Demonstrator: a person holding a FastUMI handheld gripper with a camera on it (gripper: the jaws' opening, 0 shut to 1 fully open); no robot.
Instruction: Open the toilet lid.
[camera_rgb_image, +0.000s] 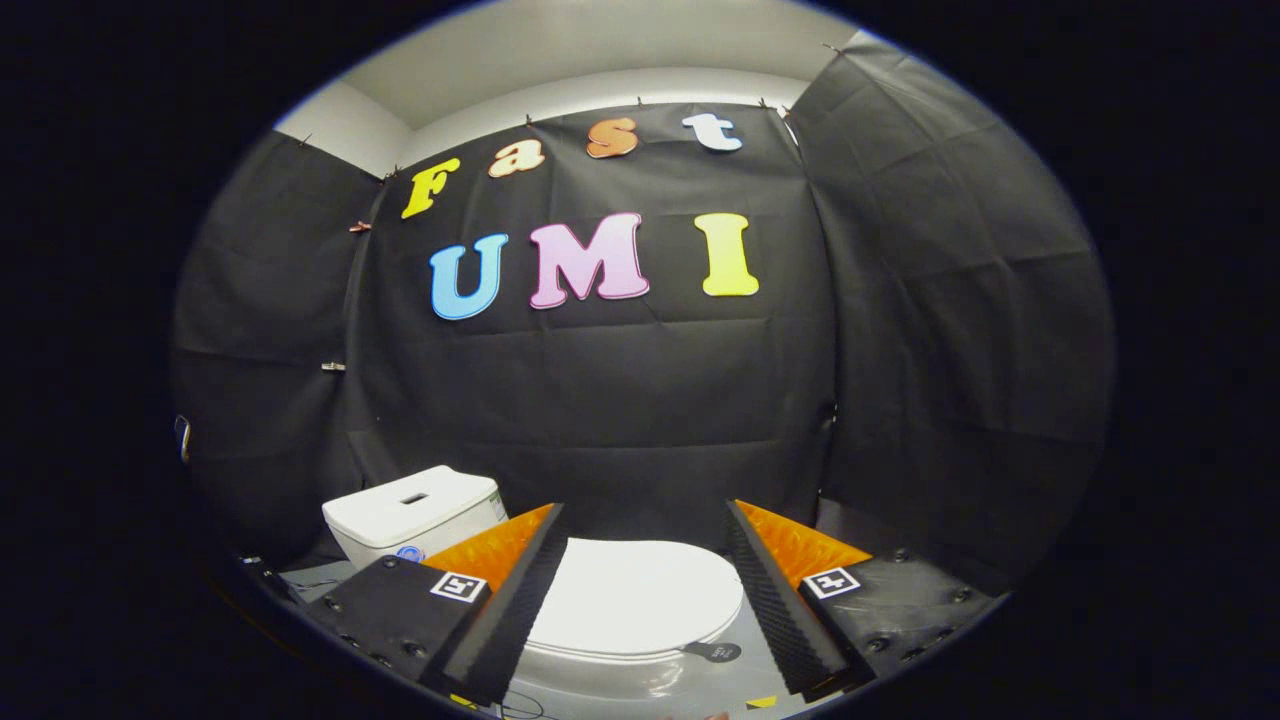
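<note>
Between the spread fingers: toilet lid (635, 598), shut flat. Gripper (640, 600) wide open, empty, lined up w/ lid, prob. for approach. Tank (415, 512) behind-left.

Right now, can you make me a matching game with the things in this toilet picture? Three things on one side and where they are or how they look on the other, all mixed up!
Things:
1. toilet lid
2. toilet tank
3. gripper

States or places:
A. open, with its fingers spread wide apart
B. closed flat, seen between the fingers
C. beyond the left finger, with a slot on top

Pairs: 1-B, 2-C, 3-A
</note>
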